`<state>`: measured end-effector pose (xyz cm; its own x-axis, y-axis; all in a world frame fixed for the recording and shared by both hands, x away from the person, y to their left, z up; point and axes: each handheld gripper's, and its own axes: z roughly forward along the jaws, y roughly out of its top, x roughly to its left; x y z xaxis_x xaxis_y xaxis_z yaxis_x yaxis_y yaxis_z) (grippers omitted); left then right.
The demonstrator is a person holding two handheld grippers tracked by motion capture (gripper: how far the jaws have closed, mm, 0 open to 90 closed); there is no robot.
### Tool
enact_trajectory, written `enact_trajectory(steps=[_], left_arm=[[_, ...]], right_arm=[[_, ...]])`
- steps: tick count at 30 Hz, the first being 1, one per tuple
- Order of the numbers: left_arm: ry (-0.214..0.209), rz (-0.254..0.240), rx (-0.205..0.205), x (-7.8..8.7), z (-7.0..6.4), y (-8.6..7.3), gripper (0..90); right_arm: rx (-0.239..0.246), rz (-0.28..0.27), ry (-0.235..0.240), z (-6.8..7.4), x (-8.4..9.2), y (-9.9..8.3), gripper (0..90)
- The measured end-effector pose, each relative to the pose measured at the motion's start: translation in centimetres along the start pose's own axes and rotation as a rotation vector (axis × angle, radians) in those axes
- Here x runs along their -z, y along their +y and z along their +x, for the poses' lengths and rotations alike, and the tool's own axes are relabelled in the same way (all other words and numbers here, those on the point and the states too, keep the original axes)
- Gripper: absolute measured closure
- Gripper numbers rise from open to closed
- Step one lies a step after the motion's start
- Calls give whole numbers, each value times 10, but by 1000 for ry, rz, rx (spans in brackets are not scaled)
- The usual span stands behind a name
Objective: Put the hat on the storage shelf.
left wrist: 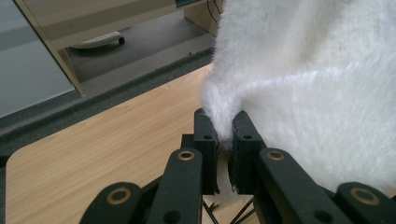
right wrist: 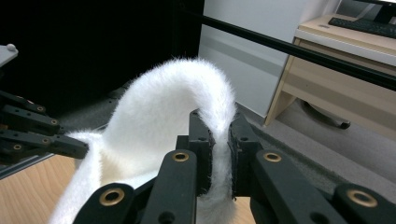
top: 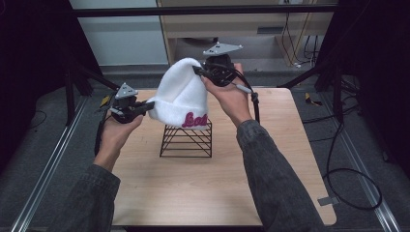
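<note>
So the white fuzzy hat (top: 180, 94) is up in the air over the middle of the bench (top: 145, 183), held between both grippers, right above a black wire stand (top: 186, 140). Its lower edge seems to brush the stand's top, but I can't tell if it's really resting on it or just hanging in front.

Left gripper (top: 145, 106) has its fingers closed on the folded cuff at the hat's left side, low down. In the left gripper view you can see the fingers (left wrist: 205, 135) clamped on a little tuft of the fleece edge. Right gripper (top: 199, 71) is higher and farther back, its fingers pinched shut on the fabric near the crown. In the right gripper view the fleece arches up and over from between the fingers (right wrist: 201, 140).

Why hold it like this? My guess: two grip points, one on the cuff and one near the top, keep the floppy thing spread out and shaped, so the opening can go down over the stand. With one grip it'd just sag into a lump.

Orientation: crown points up and slightly to the far right, opening faces down toward the stand. The long axis runs from the low left cuff up to the high right crown, so it's tilted, not plumb. The pink lettering (top: 194, 119) on the cuff faces the near side.
</note>
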<state>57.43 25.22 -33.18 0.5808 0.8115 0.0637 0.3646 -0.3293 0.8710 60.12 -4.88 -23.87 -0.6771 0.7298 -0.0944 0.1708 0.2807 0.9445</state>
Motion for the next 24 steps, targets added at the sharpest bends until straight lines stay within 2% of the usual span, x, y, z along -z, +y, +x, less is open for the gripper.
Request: enact_trajectory(steps=[9, 19, 24], left_arm=[[-4, 5, 5, -2, 1, -13, 830], [-17, -8, -8, 4, -6, -24, 829], [-28, -8, -25, 8, -10, -29, 829]], right_arm=[[11, 18, 15, 7, -7, -9, 828], [25, 22, 31, 13, 4, -19, 827], [52, 35, 43, 19, 12, -23, 826]])
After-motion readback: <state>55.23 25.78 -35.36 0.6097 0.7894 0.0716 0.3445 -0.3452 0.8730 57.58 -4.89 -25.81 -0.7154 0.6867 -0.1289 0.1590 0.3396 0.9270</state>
